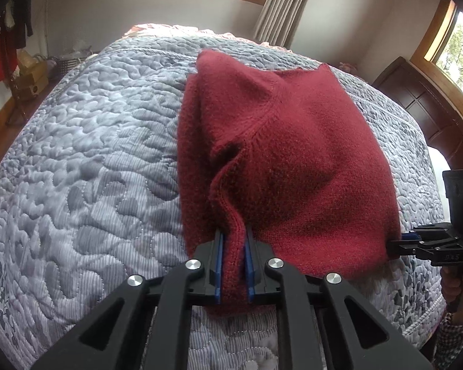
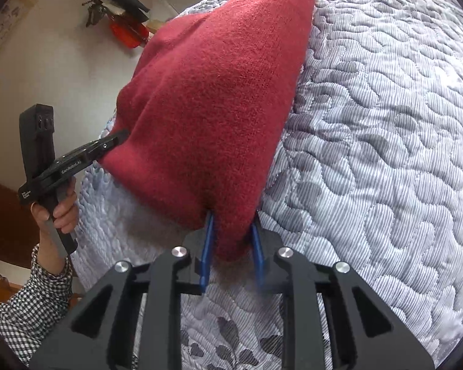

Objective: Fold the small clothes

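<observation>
Wool-like knit in a deep red is what we have in hand: a small dark red knitted sweater, thick and fuzzy, lifted at its near edge above the grey quilted bedspread while its far end trails toward the upper middle of the left wrist frame. We judge it soft and floppy, light enough for two pinches, with no stiffness of its own; it sags in folds between the holds, and the fuzzy surface should resist slipping.

At lower centre of the left wrist view, our left gripper has its blue pads narrowed onto a bunched, ribbed edge of the knit. At the right edge of that frame the right gripper pinches the other near corner, a hand below it.

In the right wrist view, the left gripper bites the corner at middle left, held by a hand in a checked sleeve. At lower centre the right gripper is closed to a narrow gap around a thick fold of the sweater.

The long axis seems to run from our held edge away toward the far side of the bed, the garment narrowing to a point at the top of this frame. We think the corners and ribbed hem are the best holds; a mid-panel pinch would only gather slack.
</observation>
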Demonstrator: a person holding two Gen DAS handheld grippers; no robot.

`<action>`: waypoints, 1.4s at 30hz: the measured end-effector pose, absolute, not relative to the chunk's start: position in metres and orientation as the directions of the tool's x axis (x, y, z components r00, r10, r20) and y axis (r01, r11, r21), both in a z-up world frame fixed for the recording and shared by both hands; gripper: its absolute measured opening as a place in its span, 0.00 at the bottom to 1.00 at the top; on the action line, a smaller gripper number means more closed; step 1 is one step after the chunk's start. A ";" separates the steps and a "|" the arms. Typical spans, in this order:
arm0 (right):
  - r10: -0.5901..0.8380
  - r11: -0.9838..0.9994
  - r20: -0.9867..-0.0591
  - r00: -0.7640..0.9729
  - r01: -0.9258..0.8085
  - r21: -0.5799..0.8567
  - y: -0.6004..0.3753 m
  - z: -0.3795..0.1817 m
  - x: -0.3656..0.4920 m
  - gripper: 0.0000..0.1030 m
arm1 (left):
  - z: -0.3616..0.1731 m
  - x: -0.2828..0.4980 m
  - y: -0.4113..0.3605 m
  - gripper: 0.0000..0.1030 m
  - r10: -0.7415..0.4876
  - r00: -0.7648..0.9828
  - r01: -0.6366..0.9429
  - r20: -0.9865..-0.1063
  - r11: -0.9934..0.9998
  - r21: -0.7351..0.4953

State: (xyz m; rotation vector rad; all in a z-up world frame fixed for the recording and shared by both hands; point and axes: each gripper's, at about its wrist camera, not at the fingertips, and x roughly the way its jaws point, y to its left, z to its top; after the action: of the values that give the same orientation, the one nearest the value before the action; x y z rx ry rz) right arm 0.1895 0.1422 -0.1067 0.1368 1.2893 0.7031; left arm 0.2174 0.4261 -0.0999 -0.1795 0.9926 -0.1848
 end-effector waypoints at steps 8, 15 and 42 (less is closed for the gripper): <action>0.536 0.794 -0.829 0.159 -0.430 0.430 0.127 -0.080 0.198 0.53 | -0.063 0.212 0.435 0.90 -0.176 0.616 0.034 -0.767 0.980 -0.198; 0.474 0.854 -0.805 0.357 -0.408 0.322 0.124 -0.030 0.242 0.90 | -0.028 0.283 0.440 0.96 -0.128 0.650 -0.005 -0.749 0.985 -0.172; 0.443 0.882 -0.830 0.338 -0.331 0.336 0.127 -0.080 0.319 0.92 | -0.081 0.388 0.442 0.12 -0.078 0.529 -0.072 -0.845 0.988 -0.136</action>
State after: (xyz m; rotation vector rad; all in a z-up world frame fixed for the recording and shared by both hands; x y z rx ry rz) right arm 0.3191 0.1270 -0.0796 0.1138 1.1176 0.5056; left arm 0.3879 0.4417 -0.0810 -0.1617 1.0150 -0.0032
